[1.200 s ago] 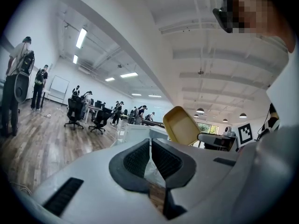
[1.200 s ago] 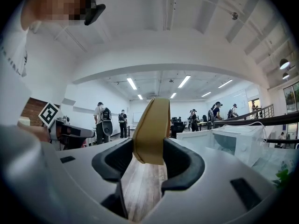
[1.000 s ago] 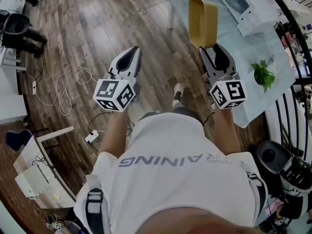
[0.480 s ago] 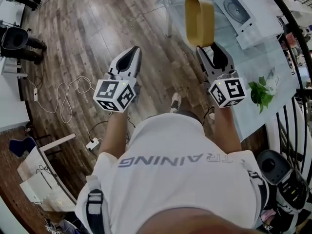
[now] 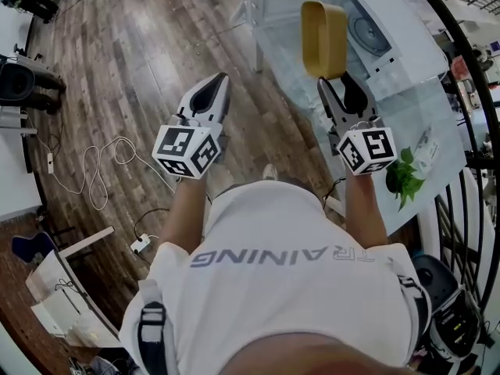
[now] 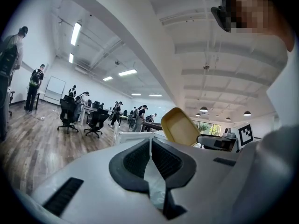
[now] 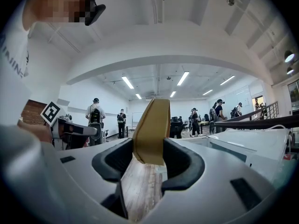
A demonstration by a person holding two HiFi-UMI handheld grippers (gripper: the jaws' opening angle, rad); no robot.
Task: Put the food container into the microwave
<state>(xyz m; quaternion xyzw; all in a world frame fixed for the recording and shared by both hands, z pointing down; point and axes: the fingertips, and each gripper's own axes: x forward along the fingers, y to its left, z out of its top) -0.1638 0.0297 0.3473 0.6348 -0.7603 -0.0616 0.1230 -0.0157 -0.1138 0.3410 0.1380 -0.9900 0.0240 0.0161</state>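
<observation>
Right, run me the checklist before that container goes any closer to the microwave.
1. Grip on the food container: the right gripper is clamped on its lower edge and the container stands on edge. Ok.
2. Spill risk: the container's inside looks empty in the left gripper view. Ok.
3. Left gripper free to help: jaws together, nothing between them. Ok.
4. Microwave ahead: the white appliance sits on the table beyond the container. Ok.
5. Microwave door open: cannot tell.
6. Plant out of the way: off to the side of the right gripper. Ok.
</observation>
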